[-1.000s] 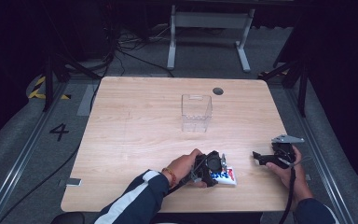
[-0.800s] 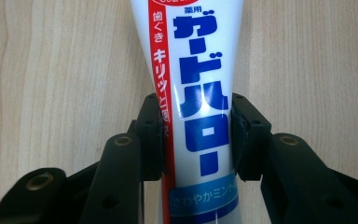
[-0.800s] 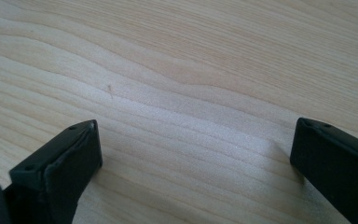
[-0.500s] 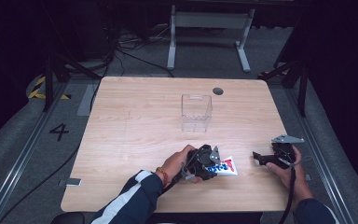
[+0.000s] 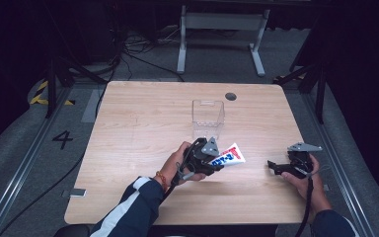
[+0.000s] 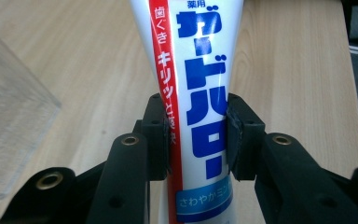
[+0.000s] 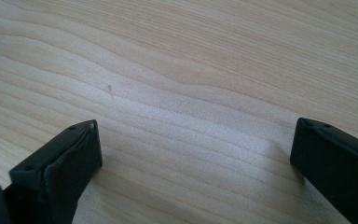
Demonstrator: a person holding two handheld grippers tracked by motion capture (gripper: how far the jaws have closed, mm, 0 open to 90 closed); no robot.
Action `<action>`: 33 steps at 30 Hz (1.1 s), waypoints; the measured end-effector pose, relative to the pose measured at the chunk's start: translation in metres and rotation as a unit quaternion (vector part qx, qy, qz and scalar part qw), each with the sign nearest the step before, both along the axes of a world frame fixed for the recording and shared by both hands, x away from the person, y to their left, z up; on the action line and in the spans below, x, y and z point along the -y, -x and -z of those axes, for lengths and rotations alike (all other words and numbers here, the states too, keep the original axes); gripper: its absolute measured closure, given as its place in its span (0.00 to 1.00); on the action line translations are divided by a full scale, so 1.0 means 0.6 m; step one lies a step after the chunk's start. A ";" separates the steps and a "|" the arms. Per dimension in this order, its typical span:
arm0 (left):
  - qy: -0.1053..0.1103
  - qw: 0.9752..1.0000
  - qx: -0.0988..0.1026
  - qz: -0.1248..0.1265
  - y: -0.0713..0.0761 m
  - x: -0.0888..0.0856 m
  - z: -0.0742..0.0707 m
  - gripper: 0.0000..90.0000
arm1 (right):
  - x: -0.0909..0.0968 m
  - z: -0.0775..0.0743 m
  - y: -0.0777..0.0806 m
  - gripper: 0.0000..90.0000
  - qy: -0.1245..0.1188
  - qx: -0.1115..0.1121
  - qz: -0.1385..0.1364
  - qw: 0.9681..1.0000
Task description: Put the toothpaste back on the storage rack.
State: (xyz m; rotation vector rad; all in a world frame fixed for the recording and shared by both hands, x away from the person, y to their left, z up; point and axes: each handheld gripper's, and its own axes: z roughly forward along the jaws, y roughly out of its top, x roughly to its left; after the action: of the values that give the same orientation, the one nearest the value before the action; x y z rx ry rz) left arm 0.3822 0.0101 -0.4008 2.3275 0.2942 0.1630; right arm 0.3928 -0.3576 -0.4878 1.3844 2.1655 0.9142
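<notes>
Black screw-holed jaws; left gripper grey triangular plate; navy sleeve, white stripe.

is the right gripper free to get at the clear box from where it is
Probably yes: the right gripper is open and empty, and bare table lies between it and the clear box.

Lab or studio: dark surround, floor cables, rails, lone wooden table.
</notes>
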 end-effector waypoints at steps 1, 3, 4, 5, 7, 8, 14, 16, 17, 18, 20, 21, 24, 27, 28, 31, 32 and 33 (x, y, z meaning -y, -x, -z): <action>0.006 1.000 0.003 -0.003 -0.003 -0.004 -0.003 0.74 | 0.000 0.000 0.000 0.02 0.000 0.000 0.000 1.000; 0.013 1.000 0.008 -0.011 -0.009 -0.011 -0.010 0.74 | 0.000 0.000 0.000 0.02 0.000 0.000 0.000 1.000; 0.018 1.000 0.009 -0.014 -0.011 -0.014 -0.011 0.74 | 0.000 0.000 0.000 0.02 0.000 0.000 0.000 1.000; 0.024 0.999 0.013 -0.018 -0.015 -0.019 -0.015 0.74 | 0.000 0.000 0.000 0.02 0.000 0.000 0.000 1.000; 0.040 0.999 0.015 -0.026 -0.021 -0.026 -0.019 0.74 | 0.000 0.000 0.000 0.02 0.000 0.000 0.000 1.000; 0.047 0.998 0.017 -0.029 -0.025 -0.030 -0.022 0.74 | 0.000 0.000 0.000 0.02 0.000 0.000 0.000 1.000; 0.077 0.996 0.028 -0.038 -0.047 -0.045 -0.043 0.74 | 0.000 0.000 0.000 0.02 0.000 0.000 0.000 1.000; 0.083 0.995 0.031 -0.041 -0.056 -0.049 -0.052 0.74 | 0.000 0.000 0.000 0.02 0.000 0.000 0.000 1.000; 0.087 0.995 0.033 -0.045 -0.061 -0.052 -0.055 0.74 | 0.000 0.000 0.000 0.02 0.000 0.000 0.000 1.000; 0.093 0.994 0.034 -0.046 -0.066 -0.055 -0.059 0.74 | 0.000 0.000 0.000 0.02 0.000 0.000 0.000 1.000; 0.101 0.993 0.036 -0.055 -0.076 -0.061 -0.066 0.74 | 0.000 0.000 0.000 0.02 0.001 0.000 0.000 1.000; 0.106 0.992 0.039 -0.060 -0.081 -0.063 -0.068 0.74 | 0.000 0.000 0.000 0.02 0.000 0.000 0.000 1.000; 0.120 0.989 0.040 -0.071 -0.097 -0.072 -0.077 0.75 | 0.000 0.000 0.000 0.02 0.000 0.000 0.000 1.000; 0.131 0.987 0.043 -0.084 -0.109 -0.077 -0.085 0.75 | 0.000 0.000 0.000 0.02 0.000 0.000 0.000 1.000; 0.133 0.986 0.043 -0.087 -0.113 -0.079 -0.087 0.75 | 0.000 0.000 0.000 0.02 0.000 0.000 0.000 1.000; 0.139 0.985 0.049 -0.092 -0.126 -0.084 -0.094 0.75 | 0.000 0.000 0.000 0.02 0.000 0.000 0.000 1.000; 0.142 0.984 0.048 -0.096 -0.130 -0.086 -0.096 0.75 | 0.000 0.000 0.000 0.02 0.000 0.000 0.000 1.000; 0.144 0.983 0.046 -0.101 -0.135 -0.086 -0.097 0.75 | 0.000 0.000 0.000 0.02 0.000 0.000 0.000 1.000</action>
State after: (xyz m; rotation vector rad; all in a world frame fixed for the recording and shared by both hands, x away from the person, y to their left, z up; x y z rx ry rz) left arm 0.4629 0.0618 -0.3428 1.9953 0.4742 0.3071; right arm 0.3927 -0.3576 -0.4877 1.3847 2.1655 0.9143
